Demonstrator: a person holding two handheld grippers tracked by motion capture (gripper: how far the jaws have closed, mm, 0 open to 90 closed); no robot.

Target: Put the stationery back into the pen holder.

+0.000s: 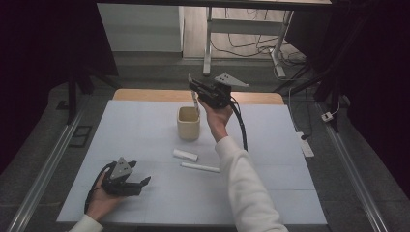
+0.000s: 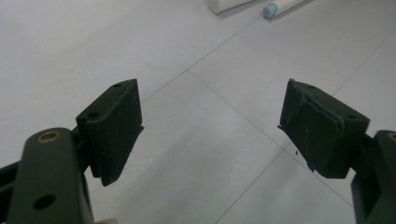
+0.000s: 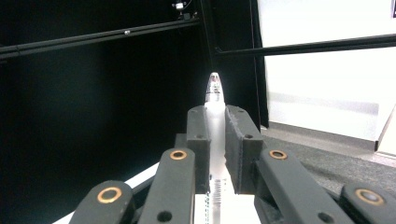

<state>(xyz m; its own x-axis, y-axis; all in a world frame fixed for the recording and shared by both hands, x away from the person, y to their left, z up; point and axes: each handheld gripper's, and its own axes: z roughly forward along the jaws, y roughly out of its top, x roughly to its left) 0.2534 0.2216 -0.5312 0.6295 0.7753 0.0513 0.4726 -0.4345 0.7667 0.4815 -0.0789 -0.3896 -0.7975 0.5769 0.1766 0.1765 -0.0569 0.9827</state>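
A beige cup (image 1: 188,123) stands upright on the pale blue mat (image 1: 145,125), near its middle. Just above the cup's far rim, my right gripper (image 1: 194,92) is shut on a white pen (image 1: 195,102) that points down toward the cup. The right gripper view has the jaws (image 3: 215,121) closed around the pen's frosted barrel (image 3: 214,119), its clear tip sticking out past them. My left gripper (image 1: 141,177) rests open on the mat at the front left, nothing between its pads (image 2: 116,121).
A short white tube (image 1: 185,154) and a longer white pen (image 1: 200,167) lie on the mat in front of the cup. In the left gripper view a blue-tipped pen end (image 2: 270,9) lies ahead. A wooden table edge (image 1: 145,94) runs behind the mat.
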